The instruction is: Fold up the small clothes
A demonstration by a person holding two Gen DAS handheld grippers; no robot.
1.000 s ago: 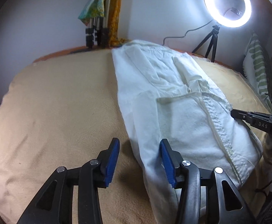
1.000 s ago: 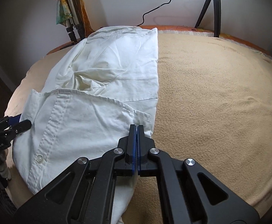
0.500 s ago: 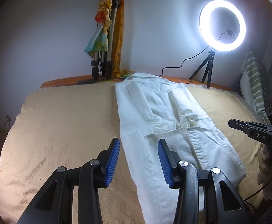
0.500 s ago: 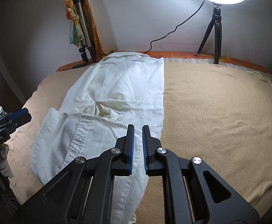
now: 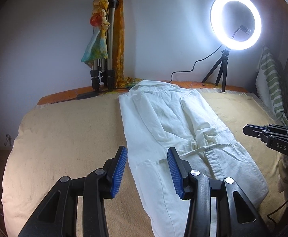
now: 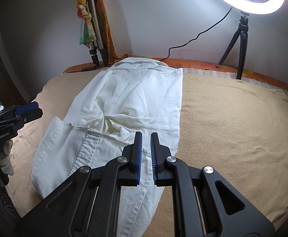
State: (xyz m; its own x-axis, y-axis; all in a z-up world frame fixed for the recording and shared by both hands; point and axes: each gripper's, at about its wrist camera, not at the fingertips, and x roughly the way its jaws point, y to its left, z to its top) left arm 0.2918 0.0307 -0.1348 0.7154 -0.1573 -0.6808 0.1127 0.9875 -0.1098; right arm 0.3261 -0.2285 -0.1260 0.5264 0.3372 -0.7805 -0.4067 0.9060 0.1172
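A white button shirt (image 5: pixel 173 130) lies lengthwise on the tan blanket (image 5: pixel 68 130), collar at the far end, sides folded in, a placket edge folded across the near part. It also shows in the right wrist view (image 6: pixel 136 106). My left gripper (image 5: pixel 146 170) is open and empty, raised above the shirt's near left edge. My right gripper (image 6: pixel 146 151) is open by a narrow gap and empty, raised above the shirt's near right part. Each gripper shows at the edge of the other's view: the right one (image 5: pixel 270 136), the left one (image 6: pixel 17 114).
A lit ring light on a small tripod (image 5: pixel 235 21) stands at the far right with its cable. A folded tripod draped with coloured scarves (image 5: pixel 104 45) leans at the far wall. A striped pillow (image 5: pixel 270 79) is at the right edge.
Both grippers have lifted and drawn back from the shirt. The right gripper, shut a second ago, has opened a little. The shirt lies still.
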